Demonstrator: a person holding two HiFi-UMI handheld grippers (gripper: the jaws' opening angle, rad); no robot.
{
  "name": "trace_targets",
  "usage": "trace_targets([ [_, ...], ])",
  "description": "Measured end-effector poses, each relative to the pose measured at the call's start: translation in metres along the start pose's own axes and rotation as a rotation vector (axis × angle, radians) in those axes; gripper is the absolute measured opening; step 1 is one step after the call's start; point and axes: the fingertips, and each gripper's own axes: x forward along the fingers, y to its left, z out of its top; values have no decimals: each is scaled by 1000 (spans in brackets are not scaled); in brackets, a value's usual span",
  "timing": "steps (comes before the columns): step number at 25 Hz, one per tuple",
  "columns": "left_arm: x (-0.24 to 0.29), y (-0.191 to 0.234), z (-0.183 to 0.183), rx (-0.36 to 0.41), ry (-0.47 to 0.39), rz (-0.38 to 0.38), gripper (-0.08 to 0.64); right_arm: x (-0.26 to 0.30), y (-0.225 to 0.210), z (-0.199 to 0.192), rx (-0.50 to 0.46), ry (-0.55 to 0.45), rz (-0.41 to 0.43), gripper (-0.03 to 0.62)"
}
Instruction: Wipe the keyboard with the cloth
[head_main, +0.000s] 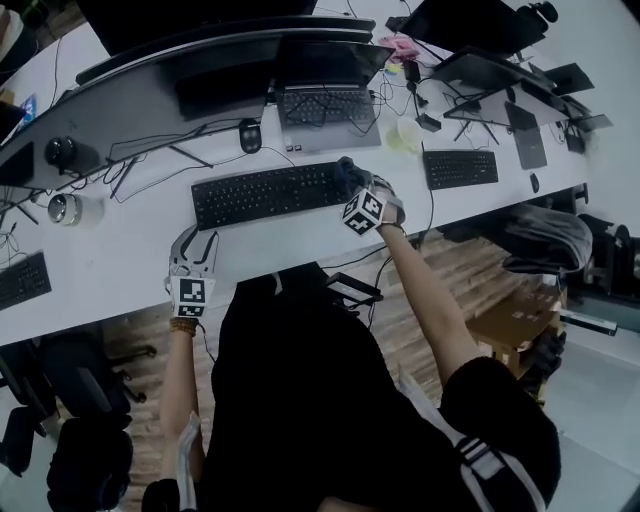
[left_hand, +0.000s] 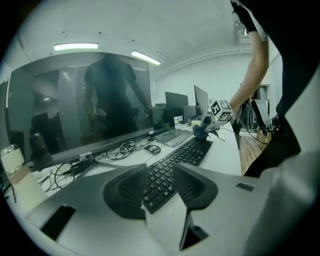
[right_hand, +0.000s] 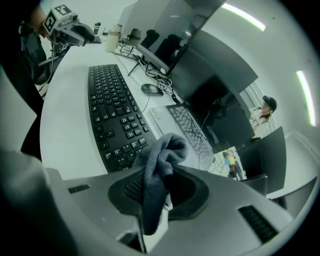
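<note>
A black keyboard (head_main: 265, 194) lies on the white desk (head_main: 120, 270), in front of the big monitor. My right gripper (head_main: 352, 180) is shut on a grey cloth (right_hand: 159, 167), bunched between its jaws, over the keyboard's right end (right_hand: 120, 150). The cloth (head_main: 350, 175) shows as a dark lump there in the head view. My left gripper (head_main: 196, 246) stands open and empty just off the keyboard's left end (left_hand: 159, 185), near the desk's front edge. In the left gripper view the right gripper (left_hand: 207, 125) with the cloth sits at the keyboard's far end.
Behind the keyboard are a black mouse (head_main: 249, 135), loose cables (head_main: 150, 155) and a laptop (head_main: 325, 105). A second keyboard (head_main: 460, 168) lies to the right, another (head_main: 22, 280) at the far left. A cup (head_main: 68, 208) stands left. Office chairs (head_main: 545, 240) flank the desk.
</note>
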Motion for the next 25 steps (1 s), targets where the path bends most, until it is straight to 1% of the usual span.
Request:
trace_targets([
  [2, 6, 3, -10, 6, 25, -4, 155, 15, 9, 6, -27, 5, 41, 74],
  [3, 9, 4, -15, 7, 34, -7, 158, 19, 14, 11, -32, -10, 65, 91],
  [4, 10, 6, -19, 6, 41, -9, 160, 20, 18, 17, -25, -33, 95, 108],
  [6, 12, 9, -30, 4, 60, -18, 167, 18, 26, 29, 32, -92, 160, 173],
  [8, 12, 10, -42, 2, 85, -34, 183, 9, 25, 34, 154, -158, 203, 211],
  [10, 14, 13, -53, -7, 109, -48, 208, 2, 15, 33, 340, -221, 229, 235],
  [11, 16, 14, -57, -14, 118, -57, 220, 1, 9, 30, 432, -242, 235, 246],
  [12, 18, 14, -61, -19, 126, -68, 236, 2, 3, 26, 504, -251, 236, 256],
  [13, 20, 11, -66, -21, 133, -84, 256, 5, 0, 21, 550, -252, 235, 256],
  [16, 26, 1, -80, -20, 162, -137, 321, 22, -3, 11, 612, -258, 255, 242],
  [18, 31, 0, -88, -32, 193, -159, 333, 30, -3, 13, 640, -261, 282, 195],
  [19, 33, 0, -91, -40, 207, -167, 333, 34, -2, 15, 639, -259, 287, 169],
  [22, 39, 1, -104, -72, 242, -175, 333, 42, 0, 23, 606, -256, 291, 124],
  [25, 43, 4, -115, -100, 270, -165, 333, 46, 2, 26, 568, -255, 304, 93],
])
